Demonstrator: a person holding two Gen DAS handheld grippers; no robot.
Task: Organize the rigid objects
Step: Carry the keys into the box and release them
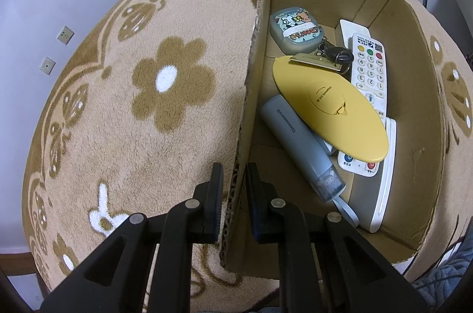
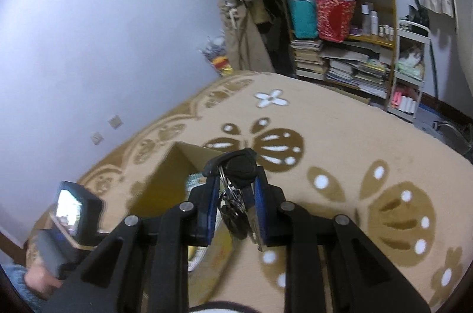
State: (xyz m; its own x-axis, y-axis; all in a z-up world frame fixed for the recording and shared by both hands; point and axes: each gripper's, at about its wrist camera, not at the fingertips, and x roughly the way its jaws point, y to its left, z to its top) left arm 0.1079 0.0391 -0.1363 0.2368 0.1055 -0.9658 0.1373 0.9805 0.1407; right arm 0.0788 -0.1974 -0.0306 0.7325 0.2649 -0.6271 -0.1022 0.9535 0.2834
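Observation:
A cardboard box (image 1: 414, 111) stands on a beige flowered rug. My left gripper (image 1: 233, 180) is shut on the box's left wall (image 1: 251, 70). Inside lie a yellow oval case (image 1: 325, 103), a grey-blue tube (image 1: 298, 144), a white remote (image 1: 369, 67), a cartoon case (image 1: 295, 29) and a bunch of keys (image 1: 334, 55). My right gripper (image 2: 236, 185) is shut on another bunch of keys with a black fob (image 2: 239, 165), held above the box (image 2: 165, 180).
The rug (image 1: 118, 120) covers the surface around the box. A cluttered shelf with books and bags (image 2: 340, 46) stands against the far wall. The left gripper's camera unit (image 2: 74, 209) shows at the lower left in the right wrist view.

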